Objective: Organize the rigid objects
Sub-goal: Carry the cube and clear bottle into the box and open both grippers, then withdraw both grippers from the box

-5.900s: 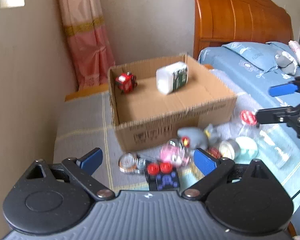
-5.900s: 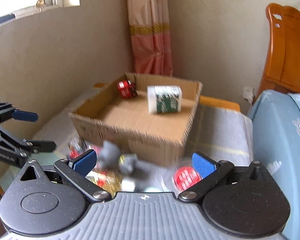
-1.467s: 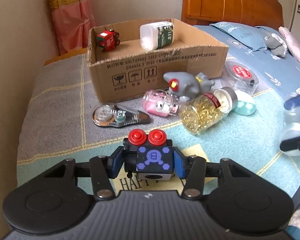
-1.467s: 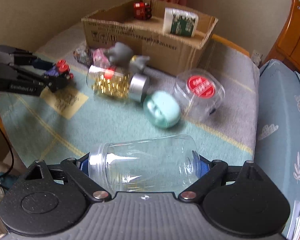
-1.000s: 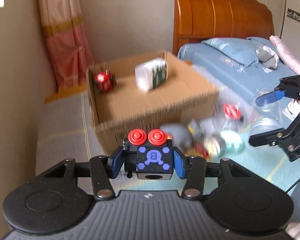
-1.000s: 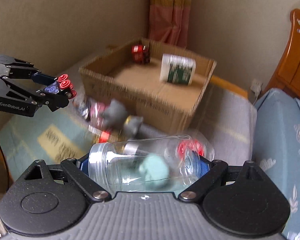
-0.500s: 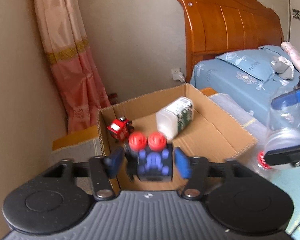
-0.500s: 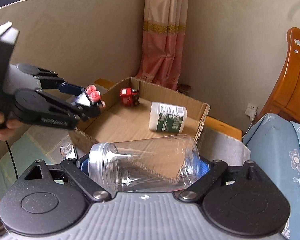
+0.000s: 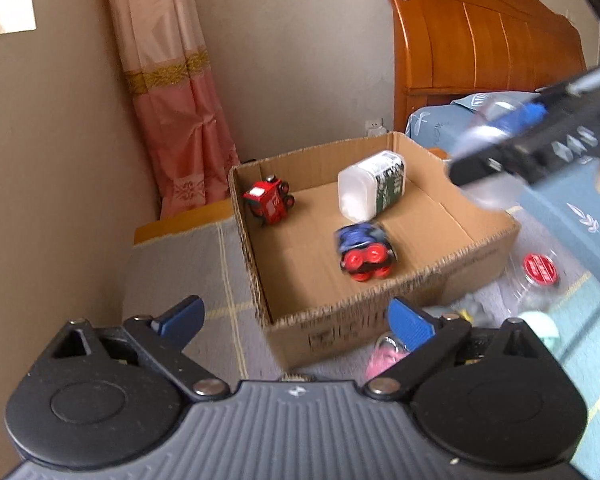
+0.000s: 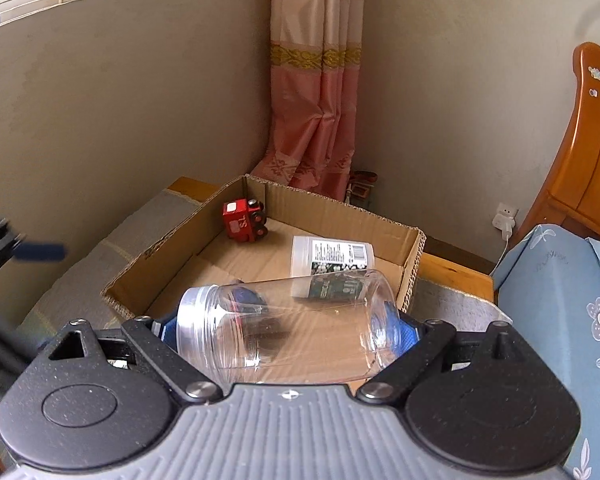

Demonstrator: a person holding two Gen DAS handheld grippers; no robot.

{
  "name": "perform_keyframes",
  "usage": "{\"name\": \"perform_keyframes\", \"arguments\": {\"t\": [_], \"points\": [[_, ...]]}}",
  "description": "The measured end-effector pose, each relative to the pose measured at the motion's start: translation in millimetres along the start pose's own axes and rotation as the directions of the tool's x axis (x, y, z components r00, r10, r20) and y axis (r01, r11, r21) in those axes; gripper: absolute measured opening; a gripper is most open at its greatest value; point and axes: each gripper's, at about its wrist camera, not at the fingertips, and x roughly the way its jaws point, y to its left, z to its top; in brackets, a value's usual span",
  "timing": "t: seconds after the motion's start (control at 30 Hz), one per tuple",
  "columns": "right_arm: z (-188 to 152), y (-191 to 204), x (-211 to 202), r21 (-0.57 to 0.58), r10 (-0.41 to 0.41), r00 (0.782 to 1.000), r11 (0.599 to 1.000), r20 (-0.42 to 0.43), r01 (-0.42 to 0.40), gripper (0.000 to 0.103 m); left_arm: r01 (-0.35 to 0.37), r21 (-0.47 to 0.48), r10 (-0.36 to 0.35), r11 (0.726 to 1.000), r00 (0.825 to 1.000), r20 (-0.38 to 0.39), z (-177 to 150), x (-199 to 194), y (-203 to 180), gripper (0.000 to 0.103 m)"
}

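Over the cardboard box (image 9: 384, 312), the left claw (image 9: 296, 316) has just been opening its jaws, and they now stand wide with nothing between them. Inside the box, the blue toy block (image 9: 365, 250) lies blurred near the front wall, tipped over so its 2 red knobs face the camera. Behind it, a white bottle (image 9: 370, 190) lies on its side, its long axis running from the front left to the back right, with the white end nearer to the camera. A red toy car (image 9: 269, 199) sits in the far left corner of the box.

In the right wrist view, the right claw (image 10: 286, 330) grips a clear plastic jar (image 10: 288, 324) by its 2 ends above the box. The jar's long axis lies across the claw, from one pad to the other; the threaded mouth points left and the base points right. The jar is slightly tilted, the mouth a little higher in the picture.
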Motion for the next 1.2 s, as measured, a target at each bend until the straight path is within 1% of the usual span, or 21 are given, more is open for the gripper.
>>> {"name": "perform_keyframes", "arguments": {"t": [0.1, 0.17, 0.3, 0.5, 0.67, 0.8, 0.93, 1.1, 1.2], "points": [[4.9, -1.3, 9.9, 0.020, -0.013, 1.000, 1.000, -0.014, 0.013, 0.096, 0.007, -0.014, -0.007, 1.000, 1.000, 0.009, -6.8, -8.0, 1.7, 0.098], [5.7, -2.2, 17.4, 0.034, -0.016, 0.999, 0.999, -0.036, 0.018, 0.103, 0.005, -0.020, -0.005, 1.000, 1.000, 0.017, -10.2, -10.8, 1.7, 0.098], [-0.5, -2.1, 22.5, 0.047, -0.016, 0.998, 0.999, -0.058, 0.019, 0.103, 0.013, -0.026, -0.012, 1.000, 1.000, 0.026, -14.6, -13.8, 1.0, 0.098], [-12.5, 1.9, 13.7, 0.045, -0.018, 0.998, 0.999, -0.061, 0.021, 0.103, 0.018, -0.039, -0.017, 0.999, 1.000, 0.019, -20.1, -12.8, 0.4, 0.099], [-24.7, 9.7, -2.7, 0.031, -0.018, 0.998, 0.999, -0.052, 0.020, 0.103, 0.019, -0.049, -0.018, 0.999, 1.000, 0.016, -25.6, -18.1, -2.5, 0.099], [-40.7, 16.1, -17.2, 0.040, -0.019, 0.999, 0.999, -0.034, 0.020, 0.103, 0.004, -0.047, -0.004, 0.999, 1.000, 0.011, -30.2, -26.1, -6.0, 0.099], [-63.0, 22.5, -32.7, 0.066, -0.041, 0.999, 0.997, -0.013, 0.042, 0.103, -0.004, -0.045, 0.004, 0.999, 1.000, 0.002, -36.1, -31.8, -8.8, 0.099], [-97.5, 28.8, -47.1, 0.118, -0.060, 0.998, 0.991, -0.001, 0.059, 0.103, -0.009, -0.041, 0.008, 0.999, 0.999, -0.032, -48.6, -31.6, -12.6, 0.099], [-120.3, 32.1, -49.3, 0.147, -0.069, 0.998, 0.987, -0.013, 0.070, 0.103, -0.009, -0.034, 0.007, 0.999, 0.998, -0.057, -56.6, -27.9, -14.1, 0.099]]}}
